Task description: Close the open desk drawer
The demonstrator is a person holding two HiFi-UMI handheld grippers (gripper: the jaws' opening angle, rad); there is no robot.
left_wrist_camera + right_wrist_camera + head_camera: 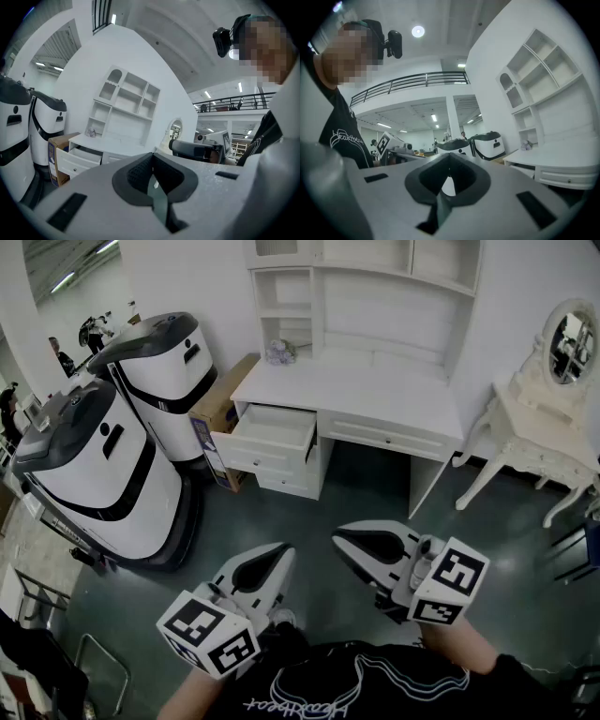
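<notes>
A white desk (375, 390) with a shelf hutch stands against the far wall. Its top left drawer (277, 432) is pulled out, and the drawers below it are closed. The same drawer (77, 157) shows at the lower left of the left gripper view. Both grippers are held low, close to my body and well short of the desk. My left gripper (279, 557) (152, 157) is shut with nothing in it. My right gripper (349, 538) (449, 157) is likewise shut and holds nothing. Both point roughly toward the desk.
Two large white-and-black machines (94, 465) (164, 362) stand on the left, with a cardboard box (220, 413) wedged between them and the desk. A white vanity table with an oval mirror (544, 427) is at the right. Dark floor (375, 502) lies between me and the desk.
</notes>
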